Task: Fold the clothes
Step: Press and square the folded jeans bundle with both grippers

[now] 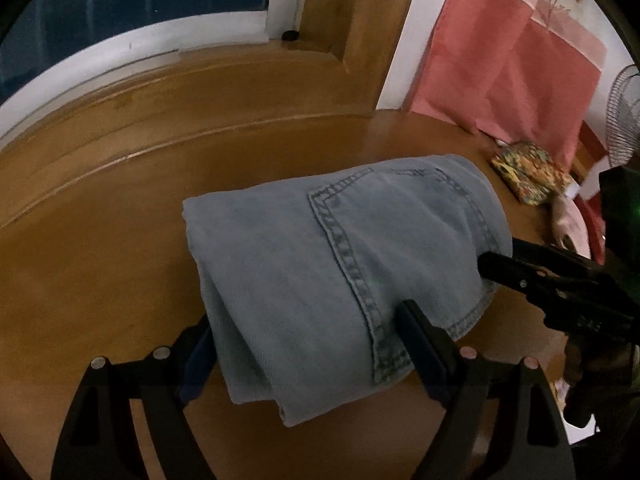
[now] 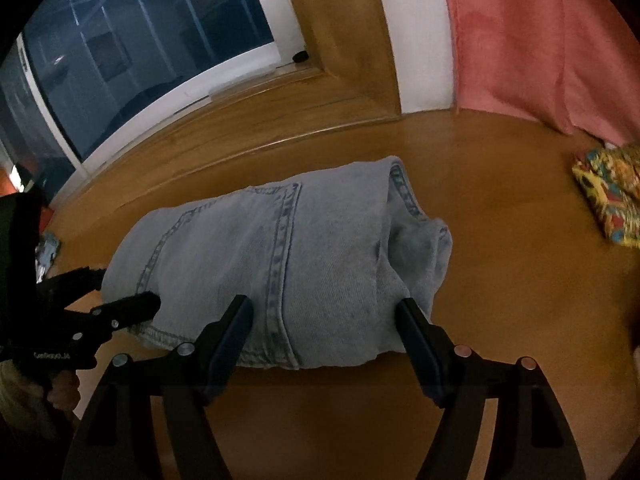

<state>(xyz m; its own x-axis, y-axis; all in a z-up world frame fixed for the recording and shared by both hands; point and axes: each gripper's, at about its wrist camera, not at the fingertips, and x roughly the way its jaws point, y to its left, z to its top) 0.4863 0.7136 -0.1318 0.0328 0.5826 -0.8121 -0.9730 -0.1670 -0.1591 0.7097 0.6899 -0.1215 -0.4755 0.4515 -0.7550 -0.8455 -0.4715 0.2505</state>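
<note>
Jeans: a pair of light denim jeans [image 1: 340, 264] lies folded into a thick, compact bundle on the wooden table [image 1: 120, 208], toward its near edge, well apart from the patterned cloth [image 1: 528, 176] by the right edge.
Left gripper: the left gripper [image 1: 308, 320] has its jaws spread wide, straddling the bundle's near left part without pinching it.
Right gripper: the right gripper [image 2: 324, 312] is likewise spread wide, its fingers set against the near right part; it holds nothing.
Pose: both tools point forward and slightly down over the near edge, side by side, angled toward each other.
Risk: the stacked layers look springy; a nudge from either finger could slide the top layer and undo the fold.
Risk: pushing the bundle sideways could open the loose flap at its right end.
Stage: the jeans already lie folded, so no further move is certain.
</note>
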